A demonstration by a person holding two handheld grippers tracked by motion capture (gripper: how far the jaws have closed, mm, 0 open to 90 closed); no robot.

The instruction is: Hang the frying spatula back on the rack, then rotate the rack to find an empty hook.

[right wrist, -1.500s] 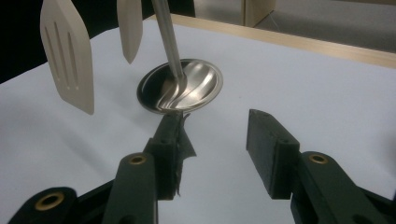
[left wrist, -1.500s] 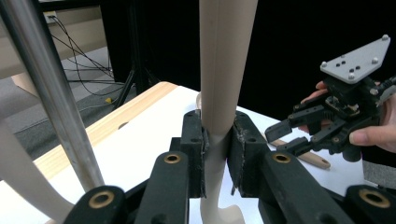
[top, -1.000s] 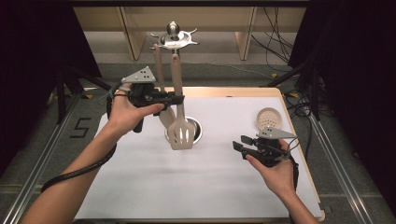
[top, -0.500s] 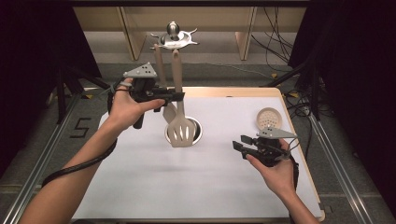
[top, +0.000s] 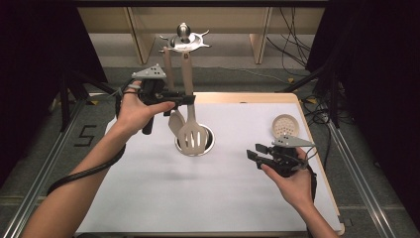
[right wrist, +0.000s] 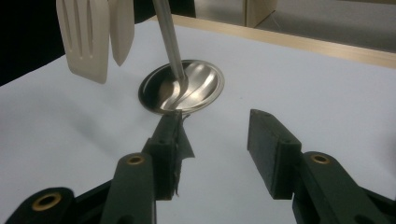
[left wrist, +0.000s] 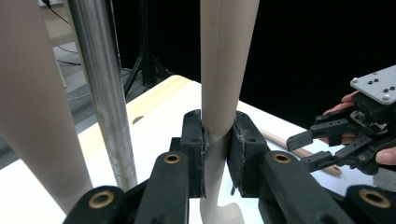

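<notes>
Pinching the handle of the slotted spatula (left wrist: 219, 93), the fingers (left wrist: 194, 149) of the left gripper (top: 173, 97) press on it from both sides, low on the shaft. The handle's long axis runs straight up between them, toward the hook crown (top: 184, 40) above, and its slotted blade hangs below them over the round steel base (top: 208, 144) on the tabletop (top: 163, 198). Just beside the fingers stands the rack's steel post (left wrist: 100, 93), with a second utensil (left wrist: 32, 107) hanging beyond it. Farther off, the right gripper (top: 253, 157) is well apart, fingers (right wrist: 273, 149) spread and empty, so the left hand is the nearer one; lifting along the handle's axis seems to be what unhooking calls for.
</notes>
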